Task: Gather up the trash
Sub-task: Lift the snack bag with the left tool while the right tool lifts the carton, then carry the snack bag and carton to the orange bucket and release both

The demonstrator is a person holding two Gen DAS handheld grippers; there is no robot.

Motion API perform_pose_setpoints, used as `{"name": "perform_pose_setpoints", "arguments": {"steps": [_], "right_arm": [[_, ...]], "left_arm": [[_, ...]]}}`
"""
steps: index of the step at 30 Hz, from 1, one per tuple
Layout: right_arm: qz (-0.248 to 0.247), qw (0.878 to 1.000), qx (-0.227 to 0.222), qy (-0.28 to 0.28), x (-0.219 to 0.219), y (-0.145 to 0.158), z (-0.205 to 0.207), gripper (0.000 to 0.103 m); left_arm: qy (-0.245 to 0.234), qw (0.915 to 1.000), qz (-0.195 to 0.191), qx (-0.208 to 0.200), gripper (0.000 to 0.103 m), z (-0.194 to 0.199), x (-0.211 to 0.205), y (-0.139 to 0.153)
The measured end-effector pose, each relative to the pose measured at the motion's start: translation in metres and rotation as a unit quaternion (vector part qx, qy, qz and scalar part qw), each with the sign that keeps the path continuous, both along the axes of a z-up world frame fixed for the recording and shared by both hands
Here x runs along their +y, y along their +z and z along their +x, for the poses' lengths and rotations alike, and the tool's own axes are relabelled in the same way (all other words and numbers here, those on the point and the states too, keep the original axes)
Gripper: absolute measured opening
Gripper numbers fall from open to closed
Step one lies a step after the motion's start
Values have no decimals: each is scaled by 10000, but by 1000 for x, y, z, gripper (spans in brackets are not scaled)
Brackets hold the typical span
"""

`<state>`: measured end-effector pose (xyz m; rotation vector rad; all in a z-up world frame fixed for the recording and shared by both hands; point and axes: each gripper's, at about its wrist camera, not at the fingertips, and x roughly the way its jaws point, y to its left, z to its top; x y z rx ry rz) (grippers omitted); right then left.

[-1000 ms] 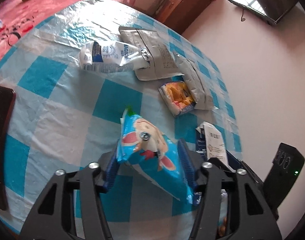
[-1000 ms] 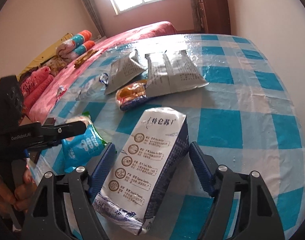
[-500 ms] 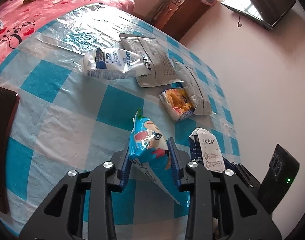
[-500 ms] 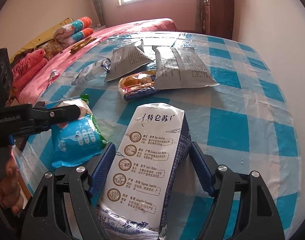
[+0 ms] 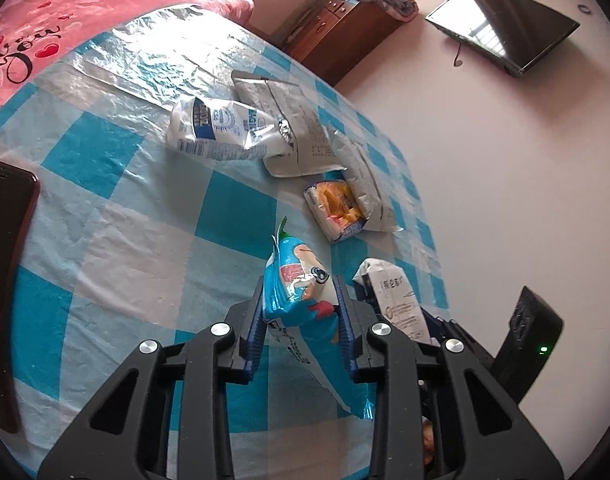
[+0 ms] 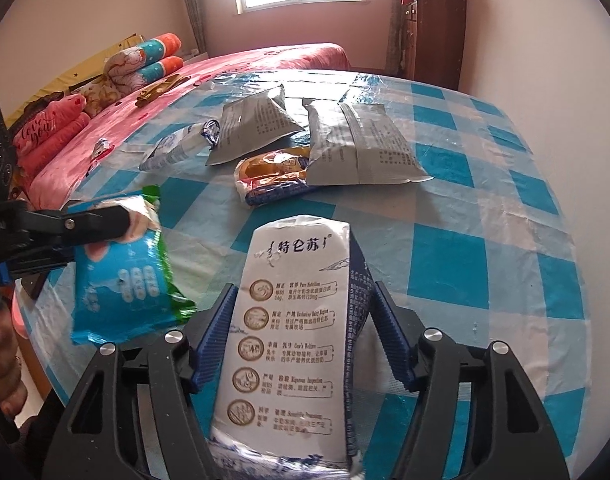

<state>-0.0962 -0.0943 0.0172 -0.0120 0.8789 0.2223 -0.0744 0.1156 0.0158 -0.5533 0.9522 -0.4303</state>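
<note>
Between the blue pads of my left gripper a blue cartoon snack bag is pinched upright, the jaws closing on it above the checked tablecloth. Just to its right, my right gripper is closing around a white milk carton, pads at its sides. Beyond both lie an orange wrapper, two grey pouches and a white bag.
</note>
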Motion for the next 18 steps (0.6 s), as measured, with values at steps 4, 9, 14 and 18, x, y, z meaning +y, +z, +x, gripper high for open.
{"name": "perform_pose_setpoints", "arguments": {"steps": [4, 9, 14, 18], "right_arm": [[-33, 10000, -51, -51, 0, 1, -1, 66], [-29, 9999, -76, -131, -2, 3, -2, 66], [193, 9995, -99, -239, -7, 11, -2, 66], [320, 9990, -88, -283, -7, 18, -1, 66]], "left_arm": [[6, 9998, -141, -101, 32, -6, 10, 6], [18, 9994, -259, -234, 32, -10, 24, 15], [62, 9988, -344, -330, 32, -15, 37, 21], [97, 9982, -405, -423, 32, -19, 48, 27]]}}
